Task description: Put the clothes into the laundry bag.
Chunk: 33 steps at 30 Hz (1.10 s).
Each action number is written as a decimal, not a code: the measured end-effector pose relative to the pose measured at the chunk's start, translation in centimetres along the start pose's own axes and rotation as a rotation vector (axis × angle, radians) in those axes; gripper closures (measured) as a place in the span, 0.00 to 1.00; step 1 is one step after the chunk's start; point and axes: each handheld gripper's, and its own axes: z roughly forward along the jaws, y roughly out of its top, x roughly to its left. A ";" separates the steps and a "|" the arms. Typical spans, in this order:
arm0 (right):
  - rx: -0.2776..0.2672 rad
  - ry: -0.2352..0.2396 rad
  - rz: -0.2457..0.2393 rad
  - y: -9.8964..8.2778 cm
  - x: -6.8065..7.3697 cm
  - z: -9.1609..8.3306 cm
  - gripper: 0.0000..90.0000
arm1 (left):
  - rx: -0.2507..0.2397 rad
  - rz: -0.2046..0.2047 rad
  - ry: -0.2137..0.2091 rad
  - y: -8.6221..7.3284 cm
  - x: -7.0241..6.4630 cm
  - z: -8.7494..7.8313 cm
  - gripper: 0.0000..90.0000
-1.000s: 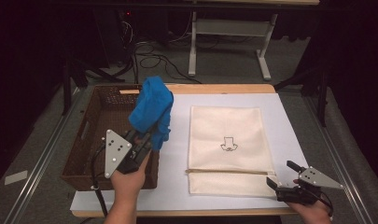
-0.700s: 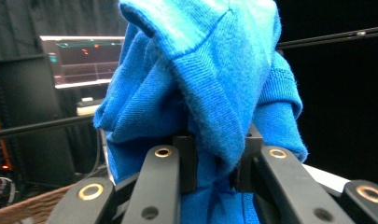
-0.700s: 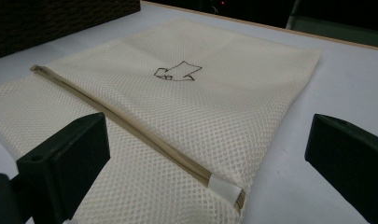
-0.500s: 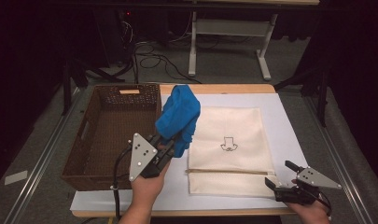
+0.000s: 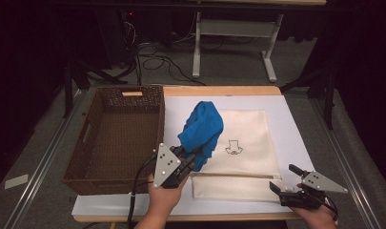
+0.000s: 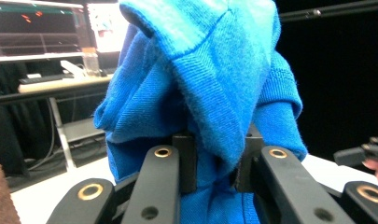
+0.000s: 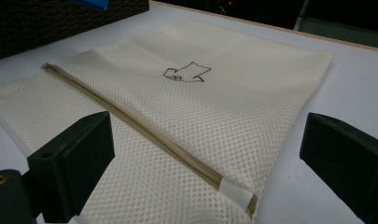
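A bunched blue knitted garment point(image 5: 202, 131) hangs in the air over the left edge of a cream mesh laundry bag point(image 5: 243, 150). My left gripper point(image 5: 190, 161) is shut on the garment's lower part; in the left gripper view the blue knit point(image 6: 210, 79) fills the space between both jaws. The mesh bag point(image 7: 186, 107) lies flat on the white sheet, with a zip point(image 7: 144, 137) across it and a small dark emblem point(image 7: 186, 73). My right gripper point(image 5: 285, 177) stands open near the bag's front right corner, jaws wide apart with nothing between them.
A brown wicker basket point(image 5: 93, 138) stands at the left of the table, close to the left hand. The white sheet point(image 5: 288, 124) covers the wooden tabletop. Beyond the table's far edge are cables and a white desk frame point(image 5: 228, 43) on the floor.
My left gripper has carried the blue garment rightwards from above the basket to the bag's left edge, and slightly lower. The right gripper has stayed in place.
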 end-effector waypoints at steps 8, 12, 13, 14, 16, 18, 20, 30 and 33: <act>0.014 0.036 0.007 0.9 0.2 0.9 0.14 | 0.040 0.019 -0.009 -2.0 -2.5 -1.4 0.84; 0.024 0.058 0.001 1.6 0.3 1.9 0.17 | 0.044 0.011 0.007 -2.9 -3.0 -2.5 0.84; 0.035 0.063 -0.001 1.8 0.4 2.3 0.17 | 0.043 0.005 0.014 -3.1 -3.0 -2.8 0.84; 0.047 0.071 -0.007 2.0 0.5 2.9 0.17 | 0.043 0.003 0.018 -3.3 -3.1 -3.0 0.84; 0.066 0.087 -0.018 2.4 0.7 3.8 0.17 | 0.044 -0.006 0.031 -3.5 -3.0 -3.4 0.84; 0.103 0.105 -0.023 2.8 1.1 5.1 0.18 | 0.049 -0.013 0.037 -3.7 -2.8 -3.5 0.84; 0.137 0.110 -0.044 2.9 1.4 6.2 0.21 | 0.062 -0.034 0.031 -3.8 -2.5 -3.4 0.84; 0.211 0.178 -0.076 2.8 1.8 8.5 0.47 | 0.049 -0.028 0.035 -3.6 -2.4 -4.0 0.84; 0.227 0.199 -0.089 2.9 2.1 8.9 0.51 | 0.054 -0.032 0.039 -3.7 -2.3 -4.2 0.84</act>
